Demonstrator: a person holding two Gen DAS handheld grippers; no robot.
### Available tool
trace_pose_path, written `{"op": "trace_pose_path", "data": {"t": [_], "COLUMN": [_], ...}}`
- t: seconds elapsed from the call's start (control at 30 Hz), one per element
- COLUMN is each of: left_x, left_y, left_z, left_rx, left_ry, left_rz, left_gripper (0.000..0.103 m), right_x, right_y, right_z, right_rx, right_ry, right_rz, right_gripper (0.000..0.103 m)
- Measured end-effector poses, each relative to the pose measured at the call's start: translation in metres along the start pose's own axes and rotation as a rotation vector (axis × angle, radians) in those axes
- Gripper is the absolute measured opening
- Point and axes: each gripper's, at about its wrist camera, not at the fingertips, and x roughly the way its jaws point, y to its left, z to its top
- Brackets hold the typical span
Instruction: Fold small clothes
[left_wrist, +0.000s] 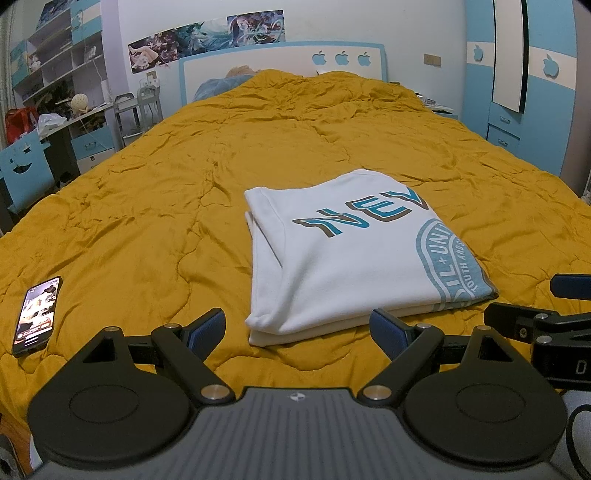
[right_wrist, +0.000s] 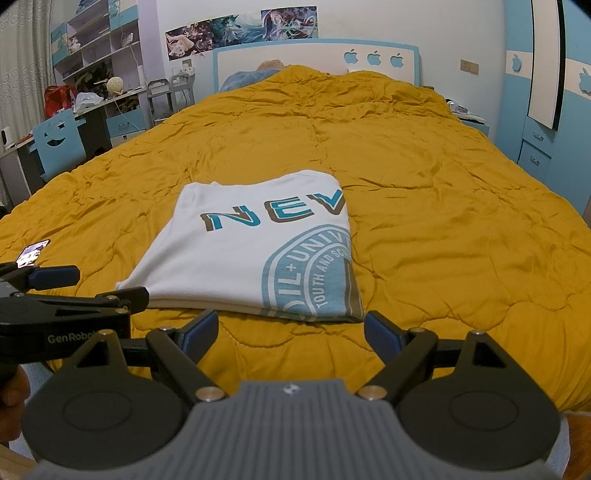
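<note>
Now both grippers are hanging open-jawed just short of a folded white T-shirt (left_wrist: 343, 258) on the bed.

Lying flat on the mustard-yellow quilt (left_wrist: 166, 192), the T-shirt is showing blue lettering "NEV" and part of a round blue emblem, with its layered folded edge facing the grippers. The left gripper (left_wrist: 297, 330) is holding nothing, its blue-padded fingers (left_wrist: 207, 330) spread wide near the T-shirt's near edge without touching it. The right gripper (right_wrist: 290, 332) is likewise gaping wide and empty, sitting just in front of the T-shirt's near corner by the emblem. A smartphone (left_wrist: 37, 315) is lying screen-up on the quilt, well to the left of the T-shirt. Beyond the T-shirt, the blue-and-white headboard (right_wrist: 317, 61) is showing three apple cut-outs.
</note>
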Motion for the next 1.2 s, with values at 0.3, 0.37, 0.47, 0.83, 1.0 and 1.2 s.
{"op": "trace_pose_path", "data": {"t": [0.3, 0.37, 0.47, 0.83, 1.0, 1.2], "left_x": [-0.0001, -0.0001, -0.0001, 0.0001, -0.0001, -0.0001], "left_y": [-0.0001, -0.0001, -0.0001, 0.0003, 0.0003, 0.0003], "left_z": [-0.0001, -0.0001, -0.0001, -0.0001, -0.0002, -0.0002], "left_rx": [0.0, 0.0, 0.0, 0.0, 0.001, 0.0], "left_ry": [0.0, 0.0, 0.0, 0.0, 0.0, 0.0], "left_rz": [0.0, 0.0, 0.0, 0.0, 0.0, 0.0], "left_gripper": [0.103, 0.103, 0.103, 0.103, 0.103, 0.103], "right_x": [0.0003, 0.001, 0.0017, 0.003, 0.0031, 0.003], "right_y": [0.0001, -0.0009, -0.0013, -0.0017, -0.0016, -0.0013], "right_z": [0.0001, -0.0003, -0.0005, -0.001, -0.0013, -0.0013], "right_rx": [-0.001, 0.0, -0.001, -0.003, -0.003, -0.002], "right_ry": [0.001, 0.002, 0.003, 0.005, 0.005, 0.006], "right_rz": [0.0, 0.001, 0.001, 0.002, 0.002, 0.002], "right_gripper": [0.082, 0.082, 0.082, 0.082, 0.082, 0.082]}}
